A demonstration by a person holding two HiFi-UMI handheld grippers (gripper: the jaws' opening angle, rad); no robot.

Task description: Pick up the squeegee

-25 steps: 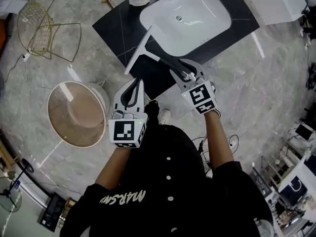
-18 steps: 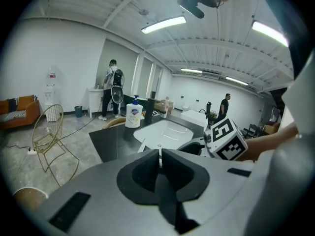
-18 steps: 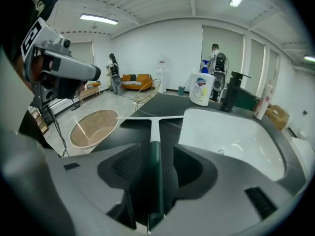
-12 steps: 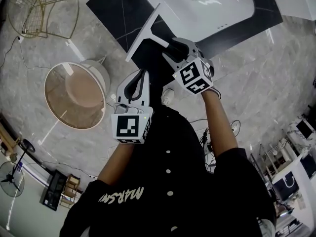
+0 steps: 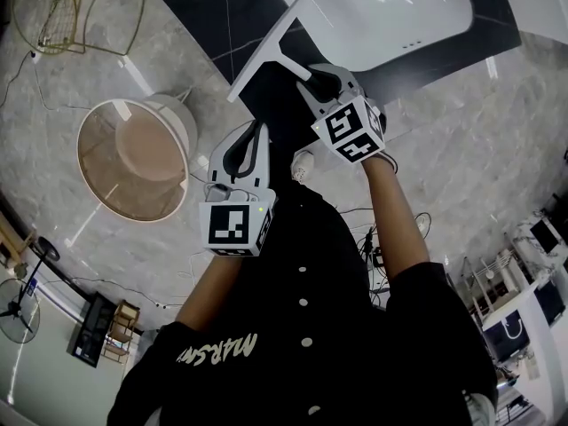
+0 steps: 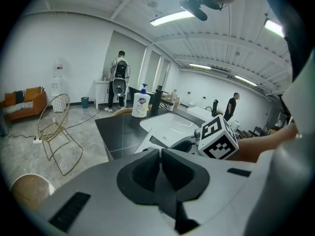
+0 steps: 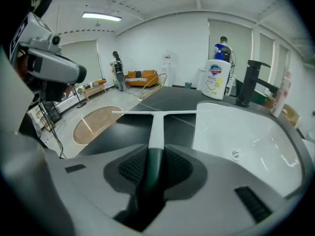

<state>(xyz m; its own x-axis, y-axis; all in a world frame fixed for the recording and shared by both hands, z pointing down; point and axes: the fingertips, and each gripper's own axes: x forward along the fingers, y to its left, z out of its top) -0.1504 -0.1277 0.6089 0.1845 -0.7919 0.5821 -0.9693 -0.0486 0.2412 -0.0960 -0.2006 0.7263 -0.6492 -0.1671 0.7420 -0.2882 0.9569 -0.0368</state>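
**Risks, left to right.** Your left tool (image 5: 256,131) hangs short of the bench (image 5: 217,16), its pads together on nothing. It takes no part in the hold, so it gives no support if the load tips.

The squeegee (image 5: 264,51) is at the front part of the dark bench, just beside the white basin (image 5: 426,38). Its blade points away from you and its handle toward you.

Your right tool (image 5: 312,82) has just been closing. Its ribbed pads now sit on either side of the dark green handle, touching it.

- **Tipping or twisting:** the hold looks to be at the handle's near end. The long blade may act as a lever and tip the squeegee down, or twist it in the pads, as you lift.
- **Sliding out:** the handle looks smooth and tapered, so a light grip may let it slip forward.
- **Striking the basin:** a sideways swing may knock the blade end against the basin rim.

Whether the blade is clear of the bench yet cannot be told.

**Containers, left to right.**

- **Drum:** a round white-sided drum (image 5: 182,133) with a tan top stands on the floor at far left. Whether it is open or lidded cannot be told.
- **Soap bottle:** the soap bottle (image 7: 216,80) stands upright at the back of the bench with its pump fitted. Its contents are hidden.
- **Basin:** the basin holds nothing, and its drain is showing.
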